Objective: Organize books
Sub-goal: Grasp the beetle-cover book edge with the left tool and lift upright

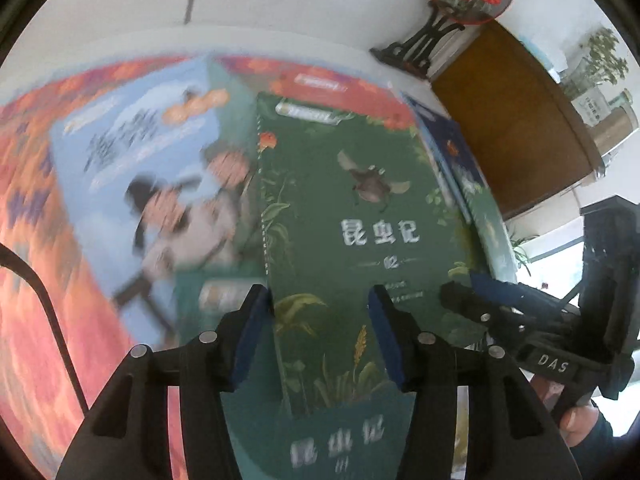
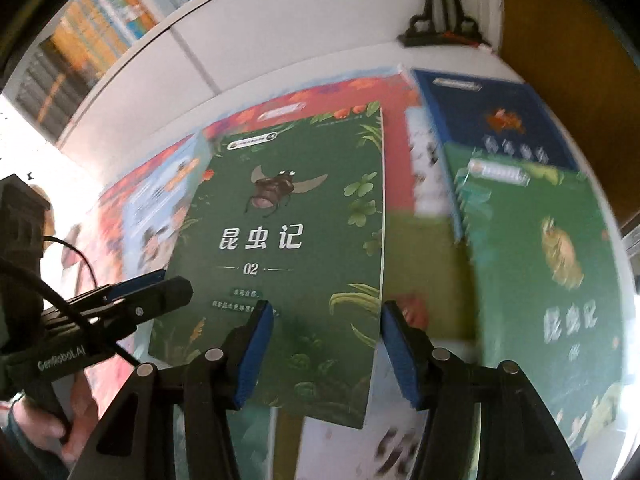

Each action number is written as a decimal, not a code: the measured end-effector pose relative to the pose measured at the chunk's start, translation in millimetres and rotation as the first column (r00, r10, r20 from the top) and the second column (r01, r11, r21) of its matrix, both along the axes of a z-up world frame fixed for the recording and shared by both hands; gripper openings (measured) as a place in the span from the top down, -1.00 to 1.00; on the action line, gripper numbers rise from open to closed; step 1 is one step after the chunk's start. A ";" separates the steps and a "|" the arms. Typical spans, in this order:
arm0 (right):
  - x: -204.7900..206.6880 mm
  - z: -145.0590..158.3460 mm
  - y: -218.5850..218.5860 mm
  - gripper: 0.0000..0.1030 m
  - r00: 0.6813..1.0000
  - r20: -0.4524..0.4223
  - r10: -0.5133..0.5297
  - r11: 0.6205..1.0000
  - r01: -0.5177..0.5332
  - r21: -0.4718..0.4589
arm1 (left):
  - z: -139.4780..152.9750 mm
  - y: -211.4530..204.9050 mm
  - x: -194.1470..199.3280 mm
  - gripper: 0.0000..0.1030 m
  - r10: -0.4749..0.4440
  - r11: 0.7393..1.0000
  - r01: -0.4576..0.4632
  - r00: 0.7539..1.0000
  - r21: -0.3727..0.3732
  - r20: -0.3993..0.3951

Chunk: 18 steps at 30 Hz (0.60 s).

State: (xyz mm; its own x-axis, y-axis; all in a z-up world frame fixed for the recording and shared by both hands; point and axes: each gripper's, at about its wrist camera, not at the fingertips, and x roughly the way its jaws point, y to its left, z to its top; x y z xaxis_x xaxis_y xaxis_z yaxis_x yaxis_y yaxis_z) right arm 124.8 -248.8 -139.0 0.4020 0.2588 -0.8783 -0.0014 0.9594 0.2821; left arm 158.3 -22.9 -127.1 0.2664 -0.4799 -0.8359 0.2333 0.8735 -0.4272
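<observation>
Right across a white table [image 2: 304,56] lies a spread of flat, glossy paperbacks, several smeared by motion blur, and the biggest patch is a red-orange floral cover [image 1: 36,240] running under the rest. On top of it, a pale blue book [image 1: 132,184] with a cartoon figure sits left of centre in the left wrist view, its edge tucked under the green beetle book [image 2: 296,240], a dark green rectangular cover with leaves, a winged beetle and "02" printed in white. That one rests slanted atop the pile, in the middle of both views. To its right, a second green book [image 2: 560,264] overlaps a navy book [image 2: 500,120]. Behind them stands a black ornate stand [image 2: 444,12] of curly metalwork. The left gripper [image 1: 322,336], black with blue rubbery pads, shows its fingers spread wide over the beetle book's lower edge, gripping nothing. The right gripper [image 2: 328,348] likewise sits wide apart, straddling that book's lower right corner.
</observation>
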 end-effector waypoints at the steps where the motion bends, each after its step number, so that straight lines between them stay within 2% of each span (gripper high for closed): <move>1: -7.5 -1.2 1.5 -0.03 1.000 -0.004 0.005 1.000 -0.005 -0.016 | -0.3 2.1 -7.2 0.12 0.005 1.000 -0.005 1.000 0.002 0.002; 4: -20.8 -2.4 5.7 -0.03 1.000 -0.004 0.024 0.999 -0.024 -0.039 | -1.0 -1.1 -17.6 0.12 0.007 1.000 -0.007 1.000 0.024 0.001; 7: -24.5 -2.3 12.6 -0.03 1.000 -0.002 0.031 0.998 -0.031 -0.052 | 0.3 -12.8 -21.2 0.12 -0.019 0.995 0.017 1.000 0.099 0.024; 9: -24.7 -3.3 15.5 -0.04 0.999 0.010 0.032 0.996 -0.031 -0.081 | 0.8 -14.5 -18.5 0.12 -0.017 0.994 0.015 1.000 0.106 0.018; 10: -26.2 -3.5 15.1 -0.04 0.999 0.017 0.029 0.996 -0.028 -0.082 | 1.7 -11.6 -18.7 0.12 -0.006 0.996 0.005 1.000 0.086 0.008; 14: -29.6 -3.6 3.9 -0.04 1.000 0.023 0.004 0.999 -0.003 -0.042 | 22.0 7.0 -27.3 0.12 0.038 0.993 -0.035 0.999 -0.115 0.026; 15: -31.0 -3.3 1.2 -0.04 1.000 0.023 -0.002 1.000 0.003 -0.021 | 27.7 10.1 -28.0 0.12 0.045 0.985 -0.041 0.999 -0.169 0.018; 18: -32.1 -4.8 -12.0 -0.04 0.999 0.015 -0.037 0.996 0.036 0.076 | 35.3 16.9 -25.9 0.12 0.073 0.936 -0.077 0.997 -0.344 -0.025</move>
State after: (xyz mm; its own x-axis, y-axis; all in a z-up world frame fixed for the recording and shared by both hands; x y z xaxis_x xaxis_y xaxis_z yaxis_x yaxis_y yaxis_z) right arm 92.7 -260.8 -143.8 0.4267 0.3097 -0.8497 0.0277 0.9346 0.3545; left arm 132.4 -5.9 -91.8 0.3037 -0.7181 -0.6262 0.1662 0.6871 -0.7073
